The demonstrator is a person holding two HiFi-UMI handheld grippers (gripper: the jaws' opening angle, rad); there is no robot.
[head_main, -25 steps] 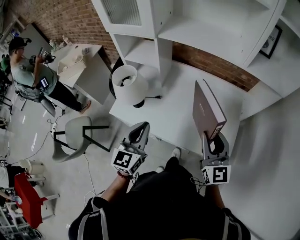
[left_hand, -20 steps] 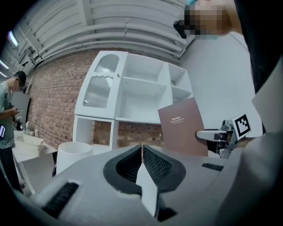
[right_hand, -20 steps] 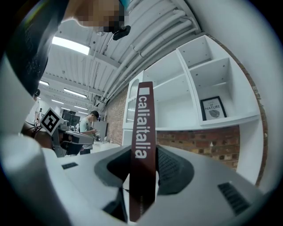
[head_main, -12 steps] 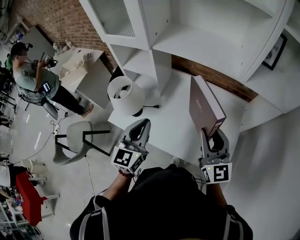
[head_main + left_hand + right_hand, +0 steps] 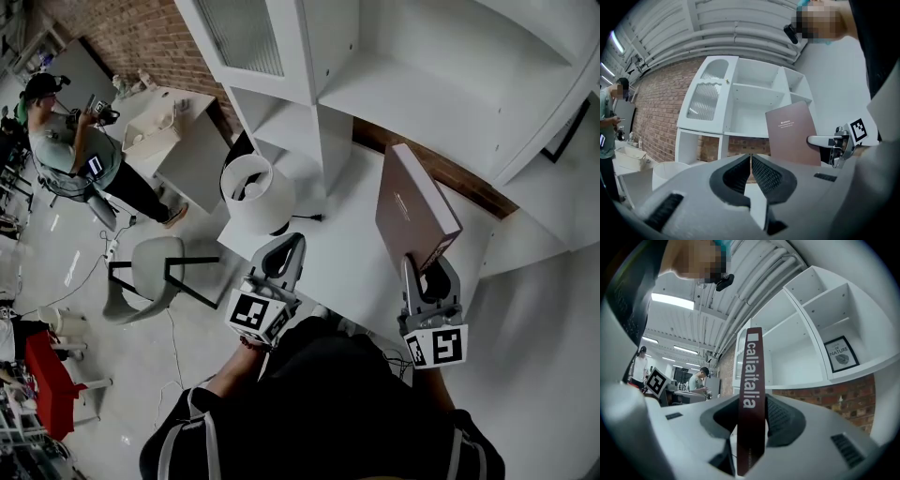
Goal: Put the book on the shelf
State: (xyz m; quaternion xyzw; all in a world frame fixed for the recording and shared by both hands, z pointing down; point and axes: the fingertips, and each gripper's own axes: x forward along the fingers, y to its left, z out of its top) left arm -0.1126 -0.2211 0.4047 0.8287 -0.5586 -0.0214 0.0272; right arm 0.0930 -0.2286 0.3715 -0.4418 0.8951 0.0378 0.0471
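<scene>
A maroon book [image 5: 411, 208] stands upright over the white desk [image 5: 342, 246], held by its lower end in my right gripper [image 5: 428, 274]. In the right gripper view its spine [image 5: 752, 394] with white lettering runs up between the two pads, which press on it from both sides. The white shelf unit [image 5: 394, 80] rises right behind the book, its compartments [image 5: 797, 350] bare. My left gripper [image 5: 284, 255] hovers at the desk's near edge, to the left of the book, jaws together with nothing between them [image 5: 751, 158]. From the left gripper view the book's cover [image 5: 791, 133] faces me.
A white lamp shade [image 5: 255, 190] stands on the desk's left end. A framed picture [image 5: 840, 354] leans in a shelf compartment at the right. A grey chair [image 5: 155, 272] and a person [image 5: 66, 145] at another table are off to the left.
The book stays clamped in the right gripper and has shifted slightly up toward the shelf. The left gripper has barely moved.
</scene>
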